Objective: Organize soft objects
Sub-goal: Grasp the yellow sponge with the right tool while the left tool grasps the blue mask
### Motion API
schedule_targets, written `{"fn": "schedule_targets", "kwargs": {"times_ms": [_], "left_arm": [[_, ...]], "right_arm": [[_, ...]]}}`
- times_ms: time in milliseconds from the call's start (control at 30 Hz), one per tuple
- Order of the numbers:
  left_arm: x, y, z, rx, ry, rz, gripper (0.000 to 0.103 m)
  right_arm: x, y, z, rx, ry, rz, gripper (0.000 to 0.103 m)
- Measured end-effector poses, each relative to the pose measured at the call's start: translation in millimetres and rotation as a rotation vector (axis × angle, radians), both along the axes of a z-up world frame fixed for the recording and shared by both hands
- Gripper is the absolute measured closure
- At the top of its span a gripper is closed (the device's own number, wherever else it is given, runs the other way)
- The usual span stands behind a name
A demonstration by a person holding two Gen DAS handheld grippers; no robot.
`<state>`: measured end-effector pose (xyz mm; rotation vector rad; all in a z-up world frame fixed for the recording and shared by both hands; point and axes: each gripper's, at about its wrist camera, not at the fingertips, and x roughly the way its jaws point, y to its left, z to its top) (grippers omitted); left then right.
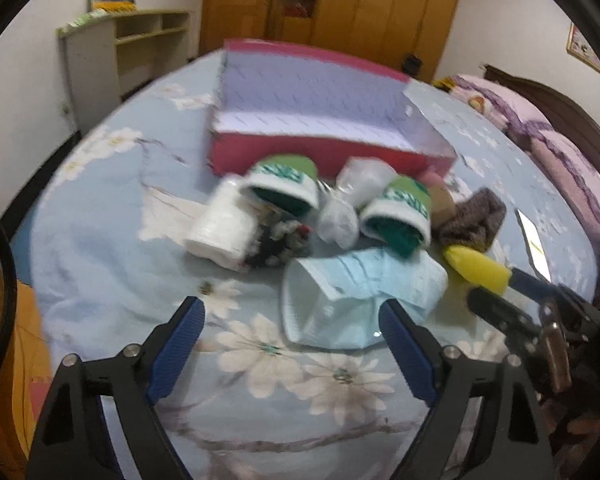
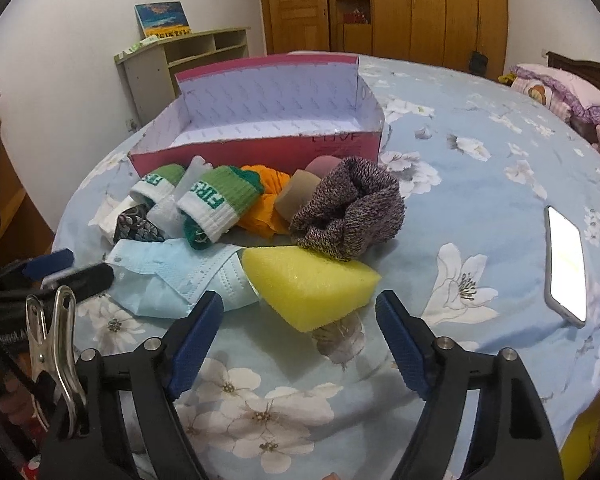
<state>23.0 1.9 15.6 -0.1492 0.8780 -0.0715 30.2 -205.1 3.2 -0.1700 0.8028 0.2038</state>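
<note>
Floral bedspread, red box empty, soft items heaped before it, both tools released, grasping nothing.

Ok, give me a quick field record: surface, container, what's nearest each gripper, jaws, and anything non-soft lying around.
surface: floral bedspread
container: red box, open, nothing visible inside
pile: in front of box, green-cuffed socks, knit sock bundle, orange cloth
left gripper: jaws open, empty, near blue face mask
right gripper: jaws open, empty, near yellow sponge
non-soft: phone, screen lit, right of pile
</note>
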Motion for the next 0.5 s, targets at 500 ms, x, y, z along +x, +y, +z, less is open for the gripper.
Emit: {"fn": "schedule_targets", "kwargs": {"times_ms": [500], "left_arm": [[25.9,-29.9,-16.8,-0.02,0.067,-0.126,0.036]], "right_arm": [[9.8,-7.5,-7.8,0.027,-0.005,-0.013,0.047]]}}
